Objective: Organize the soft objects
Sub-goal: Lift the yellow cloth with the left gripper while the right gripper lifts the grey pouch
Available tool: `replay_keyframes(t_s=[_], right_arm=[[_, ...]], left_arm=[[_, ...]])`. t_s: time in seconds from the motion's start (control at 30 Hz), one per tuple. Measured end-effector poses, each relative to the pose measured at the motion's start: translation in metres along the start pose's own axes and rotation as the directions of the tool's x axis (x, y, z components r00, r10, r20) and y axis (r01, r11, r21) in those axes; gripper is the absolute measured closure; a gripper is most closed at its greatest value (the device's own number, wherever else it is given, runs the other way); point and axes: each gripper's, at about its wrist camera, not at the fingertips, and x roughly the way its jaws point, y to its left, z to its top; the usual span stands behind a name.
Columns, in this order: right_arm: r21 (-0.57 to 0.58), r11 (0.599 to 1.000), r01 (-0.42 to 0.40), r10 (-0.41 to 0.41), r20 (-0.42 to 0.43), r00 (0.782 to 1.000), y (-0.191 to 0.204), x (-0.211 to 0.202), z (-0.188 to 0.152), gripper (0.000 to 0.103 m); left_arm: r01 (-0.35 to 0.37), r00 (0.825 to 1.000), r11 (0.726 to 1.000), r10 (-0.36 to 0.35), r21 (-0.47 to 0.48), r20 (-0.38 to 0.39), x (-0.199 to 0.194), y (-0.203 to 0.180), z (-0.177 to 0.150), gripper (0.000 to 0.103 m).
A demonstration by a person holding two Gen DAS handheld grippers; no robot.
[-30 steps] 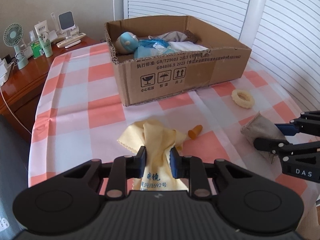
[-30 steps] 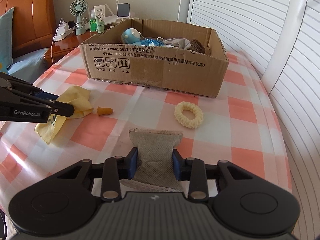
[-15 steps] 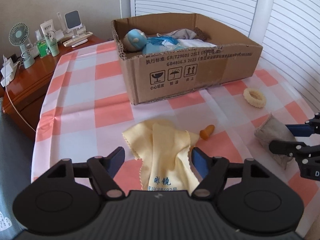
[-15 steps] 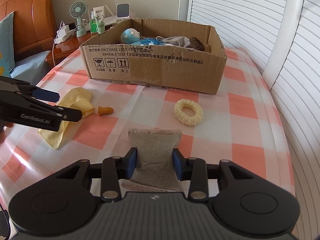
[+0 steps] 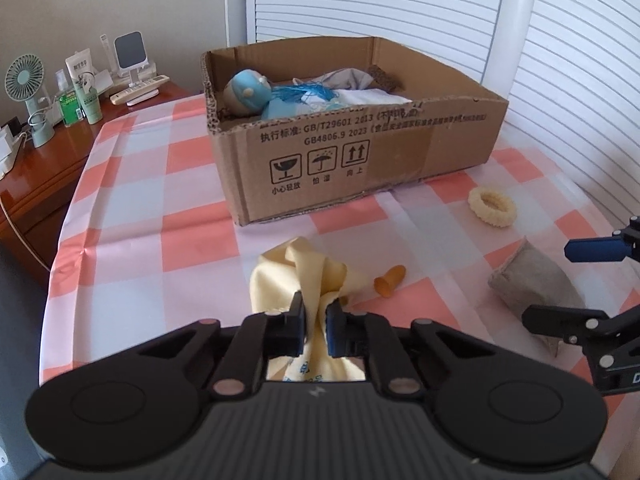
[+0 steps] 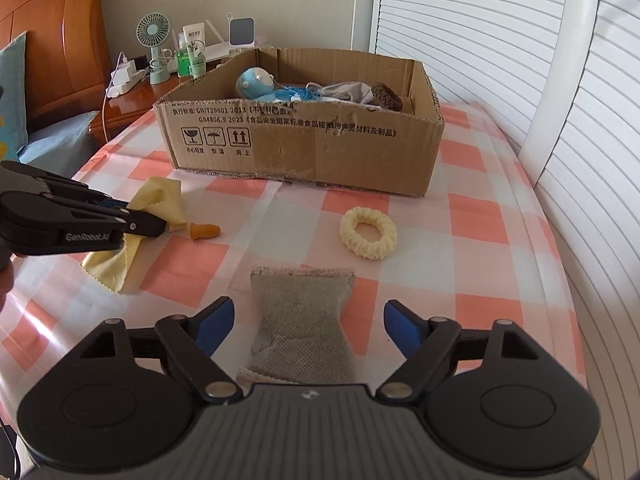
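Sitting open-topped at the far middle of the counter (image 6: 472,208): a cardboard box (image 6: 304,148), holding a blue-headed doll (image 5: 250,94) at its left end, blue string and pale cloth in the middle, a brown scrubby lump (image 6: 386,97) at the right end.

Pinching a bunched fold of the yellow cloth (image 5: 298,276) with the left hand-held gripper (image 5: 316,322), jaws nearly together, part of the cloth trailing on the checked tablecloth. Spreading wide around the grey pouch (image 6: 302,320) with the right hand-held gripper (image 6: 308,322), pads apart from its sides, pouch lying flat on the counter. Lying between the two: a small orange piece (image 6: 205,232). Resting near the box front: a cream scrunchie (image 6: 369,233).

Standing beyond, a wooden nightstand (image 5: 44,160) carrying a small fan (image 5: 28,92) and bottles; white louvred shutters (image 6: 500,40) lining the right side.
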Motion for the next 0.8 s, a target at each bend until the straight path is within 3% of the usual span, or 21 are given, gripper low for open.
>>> replay_keyframes(t_s=[0.23, 0.37, 0.43, 0.47, 0.63, 0.8], right_arm=[[0.006, 1.000, 0.016, -0.016, -0.032, 0.999, 0.004, 0.011, -0.004, 0.019], [0.002, 1.000, 0.012, -0.012, -0.044, 0.999, 0.007, 0.014, -0.003, 0.035], [0.006, 1.000, 0.006, -0.006, -0.044, 0.999, 0.006, 0.013, -0.002, 0.051], [0.009, 1.000, 0.010, -0.010, -0.046, 0.999, 0.006, 0.012, -0.001, 0.054], [0.022, 1.000, 0.020, -0.019, -0.044, 0.999, 0.002, 0.008, 0.002, 0.063], [0.011, 1.000, 0.008, -0.007, -0.027, 1.000, 0.000, -0.001, 0.005, 0.065]], left_arm=[[0.013, 1.000, 1.000, -0.013, 0.010, 0.012, -0.014, 0.000, 0.004, 0.095], [0.019, 0.999, 0.999, -0.019, 0.029, 0.026, -0.023, -0.003, 0.008, 0.095], [0.021, 0.999, 0.999, -0.023, 0.040, 0.032, -0.028, -0.004, 0.010, 0.095], [0.024, 0.999, 0.999, -0.026, 0.046, 0.034, -0.030, -0.005, 0.010, 0.095], [0.040, 0.999, 0.996, -0.042, 0.074, 0.029, -0.040, -0.008, 0.015, 0.095], [0.058, 0.997, 0.994, -0.062, 0.093, 0.040, -0.051, -0.011, 0.021, 0.095]])
